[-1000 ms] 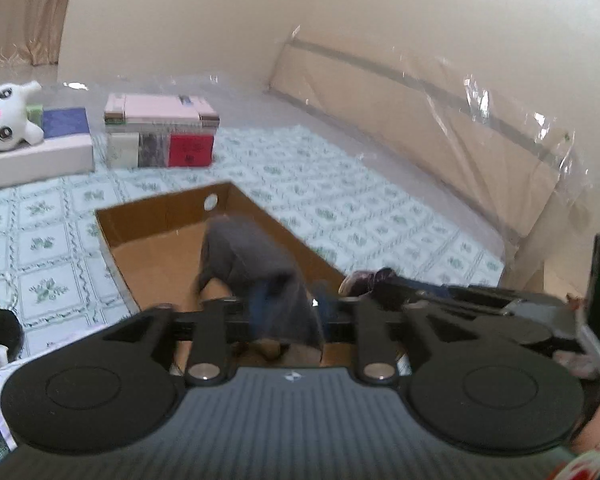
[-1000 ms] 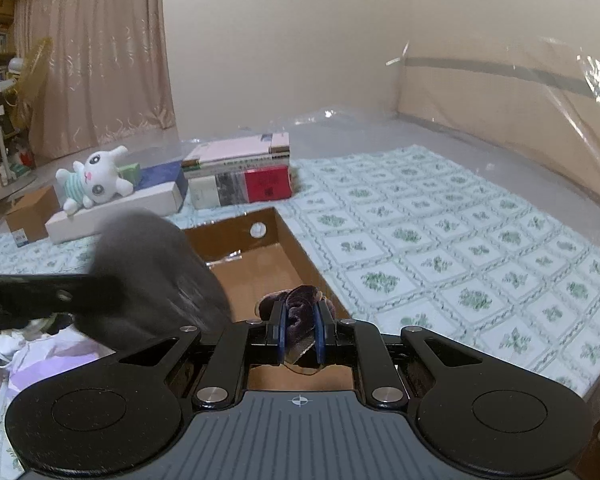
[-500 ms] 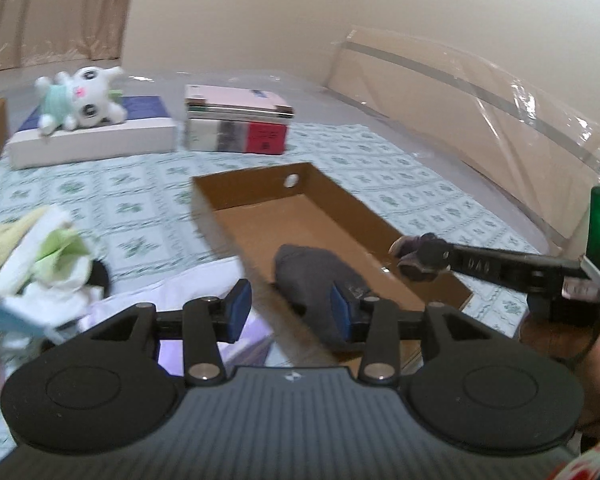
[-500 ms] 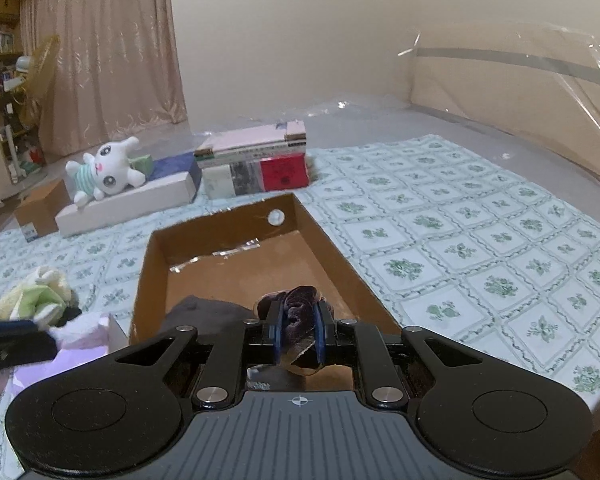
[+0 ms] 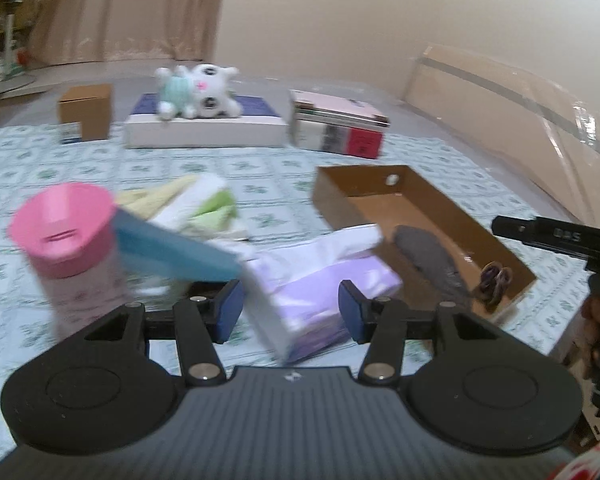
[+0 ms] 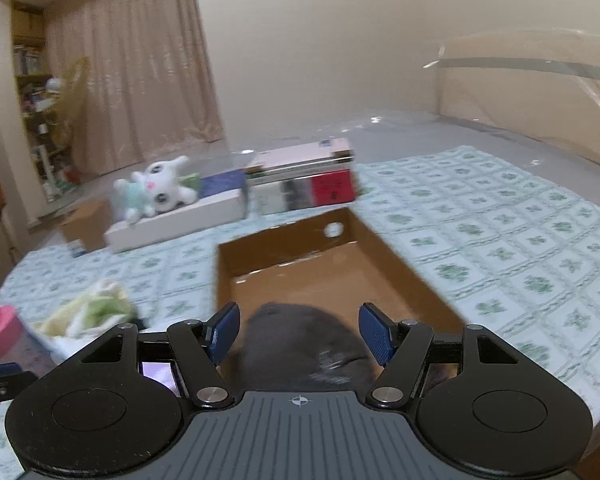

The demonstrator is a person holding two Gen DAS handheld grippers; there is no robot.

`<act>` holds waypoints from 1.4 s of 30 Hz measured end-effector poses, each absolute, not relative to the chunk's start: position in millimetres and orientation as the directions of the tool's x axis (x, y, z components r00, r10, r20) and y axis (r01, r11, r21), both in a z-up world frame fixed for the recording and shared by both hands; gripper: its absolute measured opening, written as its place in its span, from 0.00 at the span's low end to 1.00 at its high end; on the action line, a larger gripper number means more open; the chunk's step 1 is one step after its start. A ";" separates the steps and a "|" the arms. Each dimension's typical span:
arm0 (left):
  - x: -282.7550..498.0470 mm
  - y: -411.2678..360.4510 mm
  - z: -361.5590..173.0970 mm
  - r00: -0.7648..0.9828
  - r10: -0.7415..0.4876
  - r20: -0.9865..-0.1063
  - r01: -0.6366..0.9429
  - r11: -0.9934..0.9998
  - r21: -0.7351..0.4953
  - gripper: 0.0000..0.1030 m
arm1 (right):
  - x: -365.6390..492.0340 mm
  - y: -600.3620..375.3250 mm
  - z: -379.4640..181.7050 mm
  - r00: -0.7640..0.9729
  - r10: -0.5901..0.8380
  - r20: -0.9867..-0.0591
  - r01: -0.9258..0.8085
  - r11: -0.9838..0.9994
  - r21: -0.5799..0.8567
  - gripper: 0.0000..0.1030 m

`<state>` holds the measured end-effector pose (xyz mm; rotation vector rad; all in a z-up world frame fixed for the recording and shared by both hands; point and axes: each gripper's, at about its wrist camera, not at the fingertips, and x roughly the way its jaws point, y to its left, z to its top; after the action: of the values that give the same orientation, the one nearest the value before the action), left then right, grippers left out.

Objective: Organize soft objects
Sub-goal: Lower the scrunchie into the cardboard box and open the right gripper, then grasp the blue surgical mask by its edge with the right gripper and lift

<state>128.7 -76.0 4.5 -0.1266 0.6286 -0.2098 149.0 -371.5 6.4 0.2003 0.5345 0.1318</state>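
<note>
Soft items are split between the cardboard box [image 5: 428, 200] and the patterned mat [image 5: 80, 168]. A grey cloth [image 5: 428, 256] and a small purple scrunchie [image 5: 495, 282] are seen lying inside the box, the scrunchie at its near right corner. A lilac tissue pack [image 5: 320, 292] sits on the mat just left of the box, with a yellow-green cloth pile [image 5: 196, 204] further left and a pink-capped bottle [image 5: 66, 236] at the near left. A white plush toy [image 5: 198, 92] is laid on a flat white box [image 5: 204, 132] at the far side, beside stacked books [image 5: 336, 128]. Left gripper [image 5: 290, 310] is released, jaws opening, tissue pack framed between the pads but not pressed. Right gripper [image 6: 300, 332] is released, jaws opening, nothing gripped, grey cloth seen below it.
</note>
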 end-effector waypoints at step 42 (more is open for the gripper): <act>75.7 24.0 12.4 0.816 -0.152 -0.557 0.093 0.987 -0.133 0.48 | 134.4 -204.6 10.4 0.720 0.421 -0.552 -0.461 0.885 0.074 0.64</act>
<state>75.7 24.0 12.4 -0.1015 0.6024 -0.1312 134.4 -204.6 10.4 -0.0698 0.5928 0.4877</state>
